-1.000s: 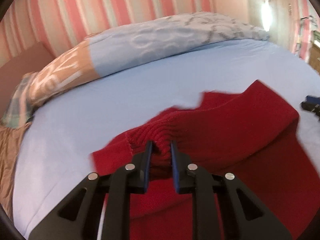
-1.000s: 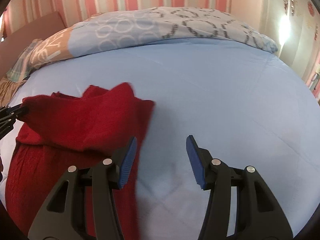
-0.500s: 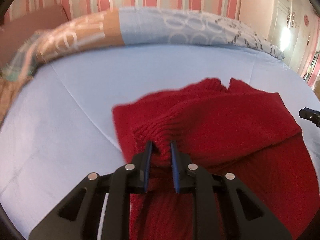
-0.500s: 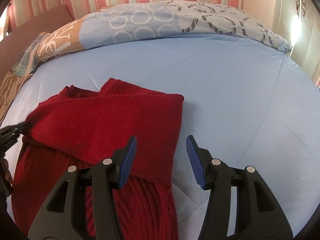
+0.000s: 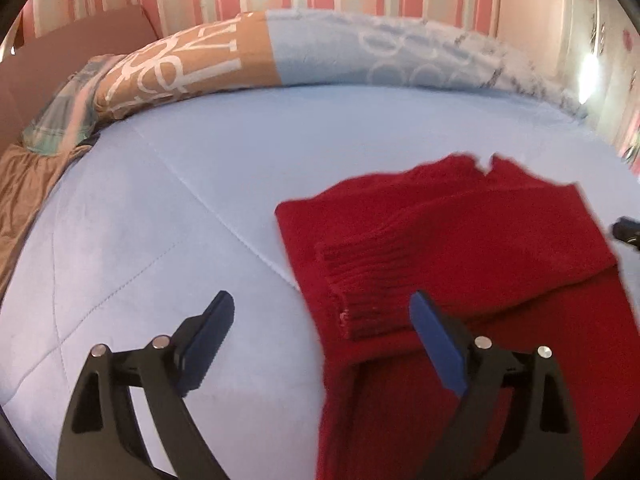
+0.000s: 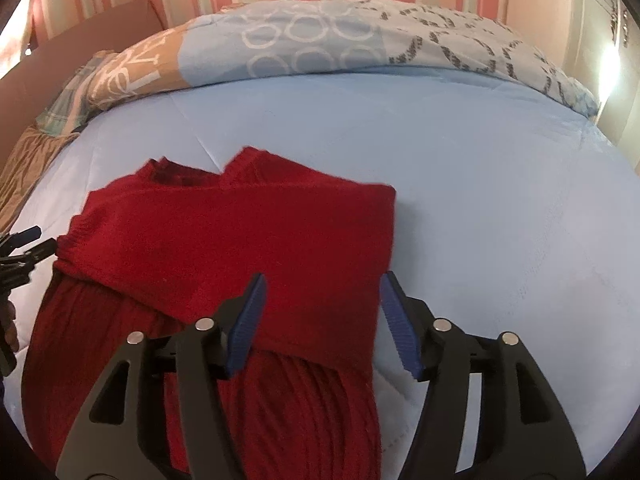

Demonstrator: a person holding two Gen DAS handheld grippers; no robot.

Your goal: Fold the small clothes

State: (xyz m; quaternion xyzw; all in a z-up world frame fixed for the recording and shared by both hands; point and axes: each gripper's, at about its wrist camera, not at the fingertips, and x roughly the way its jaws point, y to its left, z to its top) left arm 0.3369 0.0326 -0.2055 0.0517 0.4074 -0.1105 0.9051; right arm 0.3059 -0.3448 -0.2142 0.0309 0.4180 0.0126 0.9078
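One sleeve folded, by the look of it. Left wrist view: red sweater (image 5: 460, 240) lies flat on the blue bed (image 5: 160, 220), with a sleeve laid across the body and its ribbed cuff (image 5: 348, 280) resting on top, near the sweater's left edge. Left claw (image 5: 320, 320) stands wide apart with nothing between its pads; the cuff lies just ahead of the right pad, free. A tip of the right claw shows at the far right edge.

Against the earlier frames in this view: the left claw was clamped on that cuff a second ago and half a second ago; its jaws have just been opening and the cuff is let go, set down on the body. The sweater now sits further right in the picture.

Right wrist view: the folded sleeve forms a broad band across the sweater (image 6: 240, 240), the neck opening (image 6: 188, 176) at the far side, the ribbed body running toward the camera. Right claw (image 6: 320, 312) hovers over the sweater's right edge, pads apart, gripping nothing. Left claw's tips show at the left edge.

Against the earlier frames here: the right claw's jaws have just been opening a little further, empty throughout; the sleeve, in the air a second ago, now lies flat.

Left to do, I judge: any second sleeve, not visible here, and the fold of the body.
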